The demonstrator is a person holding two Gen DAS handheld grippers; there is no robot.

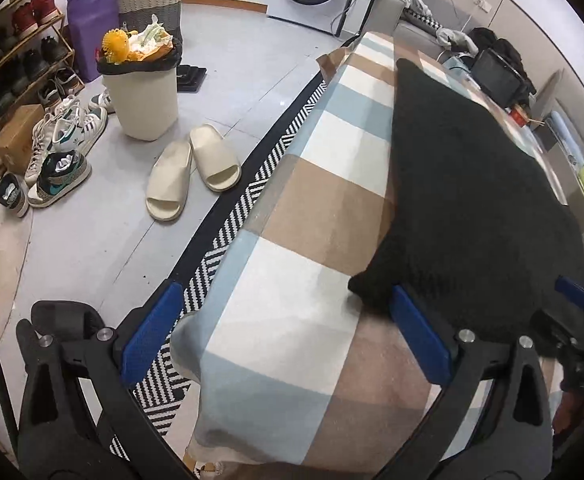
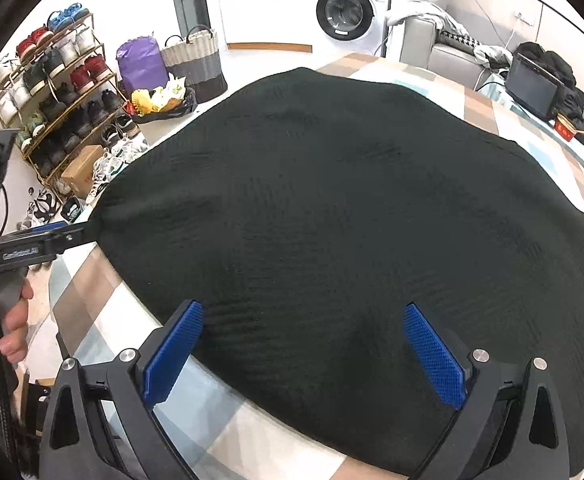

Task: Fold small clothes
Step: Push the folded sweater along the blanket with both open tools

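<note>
A black knit garment (image 1: 472,184) lies spread flat on a table with a checked cloth (image 1: 292,208) in blue, tan and white. My left gripper (image 1: 286,334) is open above the table's near corner. Its right finger (image 1: 420,336) is at the garment's near left corner, and its left finger hangs past the table edge. In the right wrist view the garment (image 2: 332,200) fills the middle. My right gripper (image 2: 304,354) is open over the garment's near edge, one blue pad on each side. The left gripper (image 2: 52,242) shows there at the garment's left corner, held by a hand (image 2: 12,320).
On the floor to the left are a black-and-white zigzag rug (image 1: 252,184), cream slippers (image 1: 192,172), a full bin (image 1: 144,92), loose sneakers and a shoe rack (image 2: 52,100). A washing machine (image 2: 348,12) stands behind. A sofa and a dark screen (image 2: 532,84) are at the far right.
</note>
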